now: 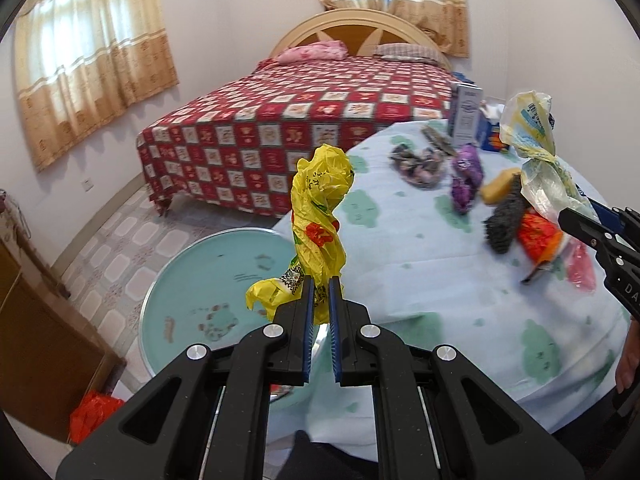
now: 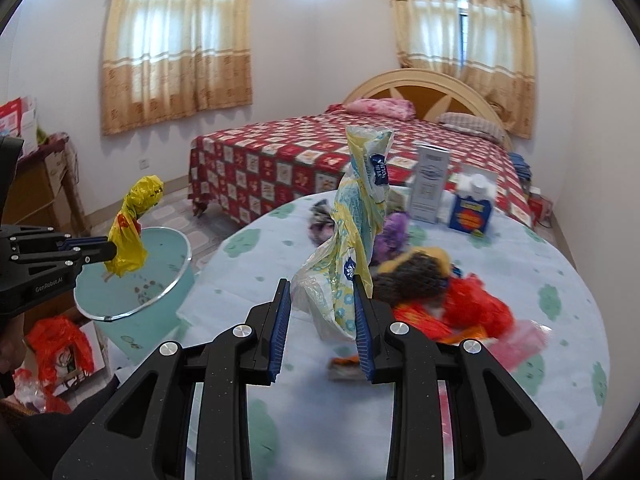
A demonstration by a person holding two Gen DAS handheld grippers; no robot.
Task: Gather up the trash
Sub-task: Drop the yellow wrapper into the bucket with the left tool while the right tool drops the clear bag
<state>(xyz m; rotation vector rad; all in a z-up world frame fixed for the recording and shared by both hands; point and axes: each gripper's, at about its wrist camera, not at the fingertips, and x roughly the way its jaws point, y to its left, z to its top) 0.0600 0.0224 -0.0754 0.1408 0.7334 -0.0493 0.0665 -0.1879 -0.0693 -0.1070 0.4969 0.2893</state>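
The left wrist view shows the left tongs (image 1: 321,294) clamped on the lower end of a twisted yellow plastic bag with red and green print (image 1: 318,216), which stands upright above the pads and hangs over the open mouth of a pale teal plastic bin with a metal rim (image 1: 192,280) just beside the bench edge. In the right wrist view the right tongs (image 2: 322,298) hold a crumpled clear-and-yellow plastic bag with blue print (image 2: 354,232); the bag sits between the blue ribbed pads and touches the right-hand pad, while a gap shows at the left-hand one, so how firmly it is pinched cannot be told. That bag is lifted above the round bench covered in a light blue cloth with green patches (image 2: 520,248). On the cloth beyond it lie a dark scouring sponge with a yellow side (image 2: 416,276), a crumpled red-orange plastic wrapper (image 2: 476,308), a purple wrapper (image 2: 394,232), a pink plastic piece (image 2: 524,344), a tall white carton (image 2: 430,188) and a blue box with a white cap (image 2: 472,210). Behind the bench stands a bed with a red checked cover (image 2: 280,164), and a red plastic bag (image 2: 60,344) lies on the floor near the bin.
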